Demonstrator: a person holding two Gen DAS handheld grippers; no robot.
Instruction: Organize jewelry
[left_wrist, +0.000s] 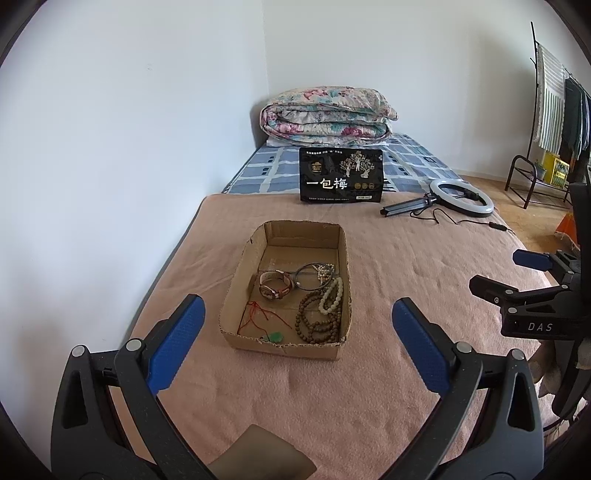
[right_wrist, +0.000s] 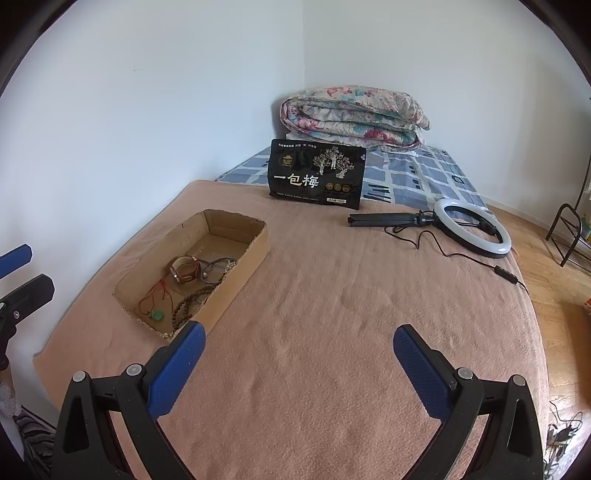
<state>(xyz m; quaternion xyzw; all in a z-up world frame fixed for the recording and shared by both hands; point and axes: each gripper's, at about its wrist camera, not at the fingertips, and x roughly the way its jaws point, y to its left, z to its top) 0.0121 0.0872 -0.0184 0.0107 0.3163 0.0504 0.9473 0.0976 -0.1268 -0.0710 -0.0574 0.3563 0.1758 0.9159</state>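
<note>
Covering the bed, a pink blanket is seen beneath a cardboard box, in which a brown bead string, watch and jade pendant are gathered. Left gripper and right gripper fingers are spread, nothing grasped.

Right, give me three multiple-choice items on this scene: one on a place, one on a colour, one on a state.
1. Where does the green pendant on red cord lie?
A. inside the open cardboard box
B. on the pink blanket
C. beside the ring light

2. What colour are the gripper finger pads?
A. red
B. blue
C. white

3. How is the left gripper?
A. shut on the beads
B. shut, holding nothing
C. open, holding nothing

Answers: 1 A, it rests on the box floor near the front wall; 2 B, both views show blue pads; 3 C, fingers spread wide with nothing between.
</note>
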